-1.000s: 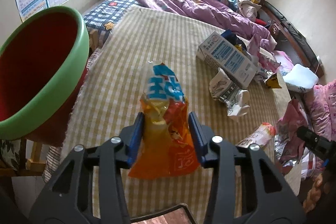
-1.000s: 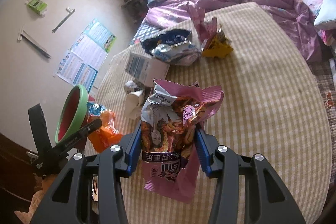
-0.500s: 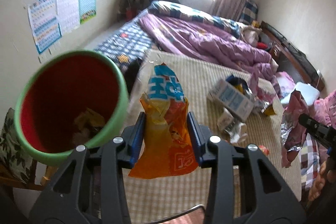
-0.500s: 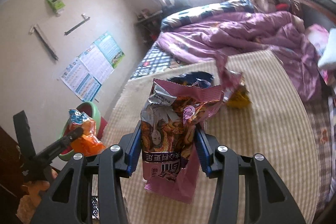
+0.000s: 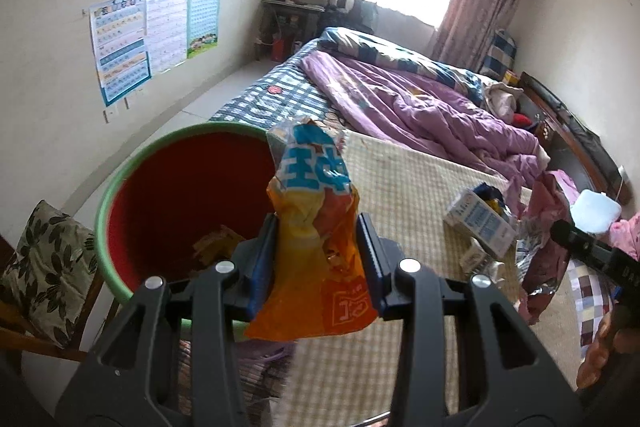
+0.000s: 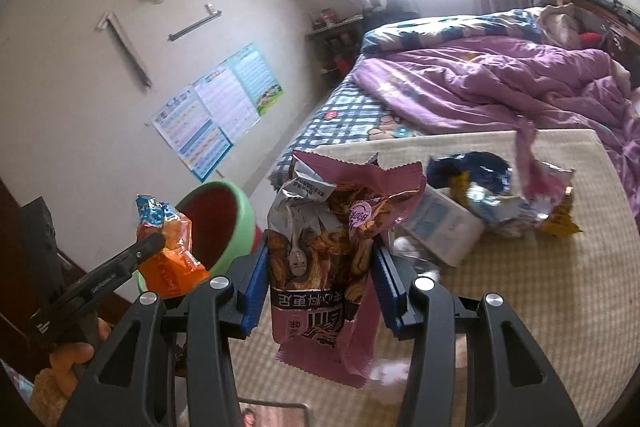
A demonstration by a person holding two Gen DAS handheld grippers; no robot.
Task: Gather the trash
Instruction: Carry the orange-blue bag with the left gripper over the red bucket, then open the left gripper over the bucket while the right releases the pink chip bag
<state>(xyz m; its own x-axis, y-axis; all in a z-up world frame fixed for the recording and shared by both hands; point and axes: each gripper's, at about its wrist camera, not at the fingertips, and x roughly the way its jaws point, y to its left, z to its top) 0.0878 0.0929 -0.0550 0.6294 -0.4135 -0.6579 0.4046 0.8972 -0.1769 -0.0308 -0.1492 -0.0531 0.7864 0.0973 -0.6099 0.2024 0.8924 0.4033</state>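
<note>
My left gripper point(image 5: 316, 259) is shut on an orange and blue snack bag point(image 5: 316, 227) and holds it in the air at the right rim of a red bin with a green rim point(image 5: 120, 183); some trash lies in the bin. My right gripper point(image 6: 320, 275) is shut on a pink snack bag point(image 6: 324, 247), held above the checked mat. In the right wrist view the left gripper point(image 6: 148, 247) with the orange bag point(image 6: 168, 251) is at the lower left, beside the bin point(image 6: 236, 211).
A checked mat point(image 5: 416, 195) covers the bed end. A white and blue carton point(image 5: 480, 223), blue wrappers point(image 6: 472, 175) and a yellow wrapper point(image 6: 560, 223) lie on it. A purple quilt point(image 5: 420, 99) lies beyond. A cushioned chair point(image 5: 44, 267) stands left of the bin.
My left gripper has risen and swung left with the orange bag, from over the mat to the bin's rim. My right gripper has lifted the pink bag higher.
</note>
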